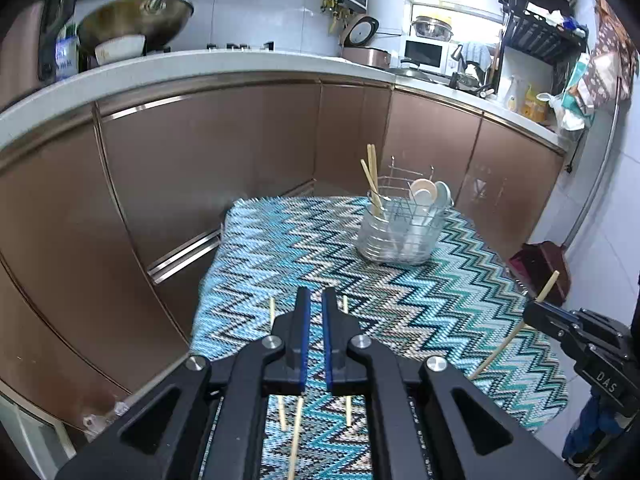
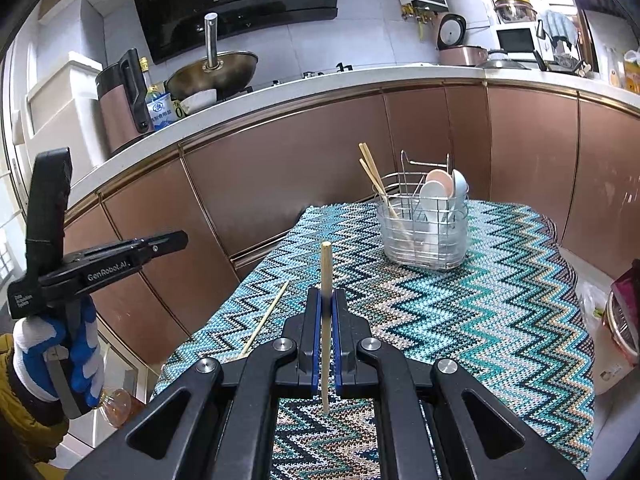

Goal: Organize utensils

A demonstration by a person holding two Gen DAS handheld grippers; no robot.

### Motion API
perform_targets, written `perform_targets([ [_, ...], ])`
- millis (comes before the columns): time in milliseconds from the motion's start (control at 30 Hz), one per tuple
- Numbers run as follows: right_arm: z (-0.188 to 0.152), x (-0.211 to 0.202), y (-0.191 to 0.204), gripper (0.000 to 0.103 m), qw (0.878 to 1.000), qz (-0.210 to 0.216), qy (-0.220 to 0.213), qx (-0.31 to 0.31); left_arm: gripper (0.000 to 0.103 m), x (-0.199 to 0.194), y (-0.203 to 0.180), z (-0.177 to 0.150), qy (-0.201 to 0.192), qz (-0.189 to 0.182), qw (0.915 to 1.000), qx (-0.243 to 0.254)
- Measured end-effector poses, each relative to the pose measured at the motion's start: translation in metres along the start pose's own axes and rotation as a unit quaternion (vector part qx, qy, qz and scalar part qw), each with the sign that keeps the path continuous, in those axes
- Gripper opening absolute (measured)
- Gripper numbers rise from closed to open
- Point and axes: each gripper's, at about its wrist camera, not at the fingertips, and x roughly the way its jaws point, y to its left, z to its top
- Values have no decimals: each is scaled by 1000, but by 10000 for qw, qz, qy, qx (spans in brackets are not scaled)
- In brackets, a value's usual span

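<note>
A wire utensil caddy stands at the far end of the zigzag cloth, with two chopsticks in its left part and spoons in its right part. My right gripper is shut on a wooden chopstick, held upright above the near cloth; it also shows in the left wrist view. My left gripper is nearly closed and empty, low over several loose chopsticks on the cloth. One of them shows in the right wrist view.
The table with the zigzag cloth stands in front of brown cabinets. The counter behind carries a wok, a rice cooker and a microwave. A bowl sits right of the table.
</note>
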Motion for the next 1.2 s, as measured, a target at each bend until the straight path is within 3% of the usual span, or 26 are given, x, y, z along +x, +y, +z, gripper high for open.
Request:
perform_targets([
  [200, -2, 3, -2, 5, 10000, 39, 32, 36, 7, 1, 15, -10, 259, -224, 9993, -164],
  [333, -5, 11, -5, 5, 9999, 90, 90, 113, 7, 13, 23, -27, 846, -429, 9955, -86],
  [467, -11, 20, -11, 5, 9995, 132, 186, 229, 7, 44, 26, -48, 1704, -741, 9825, -102],
  [667, -19, 30, -20, 5, 9990, 139, 290, 326, 9, 86, 25, -69, 2382, -912, 9668, -143],
  [800, -19, 33, -27, 5, 9986, 136, 302, 402, 21, 103, 22, -72, 2629, -946, 9601, -142],
  [1200, -17, 41, -30, 5, 9985, 176, 316, 405, 20, 134, 24, -80, 3048, -740, 9495, 63],
])
